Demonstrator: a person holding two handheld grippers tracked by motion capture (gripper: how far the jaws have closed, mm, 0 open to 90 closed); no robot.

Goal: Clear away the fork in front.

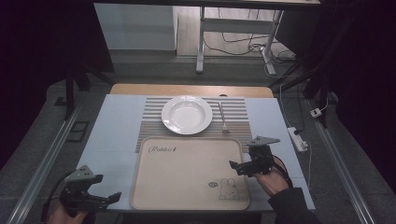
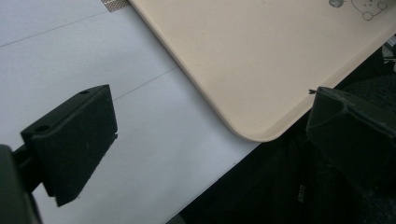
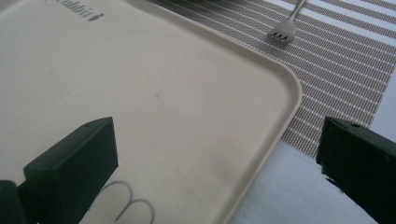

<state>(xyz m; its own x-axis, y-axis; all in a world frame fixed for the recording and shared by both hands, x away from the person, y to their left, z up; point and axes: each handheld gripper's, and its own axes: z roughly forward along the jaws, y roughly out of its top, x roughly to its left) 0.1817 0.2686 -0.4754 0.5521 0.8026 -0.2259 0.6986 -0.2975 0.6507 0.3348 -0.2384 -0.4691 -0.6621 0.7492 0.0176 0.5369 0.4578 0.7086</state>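
At the far left of the high view we see the left gripper (image 1: 112,196), held low at the near left corner of the table (image 1: 112,135), just beside the near left corner of the beige tray (image 1: 187,163). Its jaws stand wide apart and hold nothing; in the left gripper view the rounded corner of the tray (image 2: 261,70) lies between them, not touched. To the left of the tray there is a wide bare strip of the white table cover.

The tray lies in the middle of the near half, with its near edge close to the table edge. Its far edge sits on the striped placemat (image 1: 149,116). On the placemat stands the white plate (image 1: 187,114), and the fork (image 1: 222,117) lies just to its right, apart from it.

At the right, the right gripper (image 1: 236,165) hangs over the right edge of the tray. Its jaws are also wide open and empty; the right gripper view shows the far right corner of the tray (image 3: 280,79) between them, and the fork (image 3: 285,28) beyond on the placemat (image 3: 336,70)
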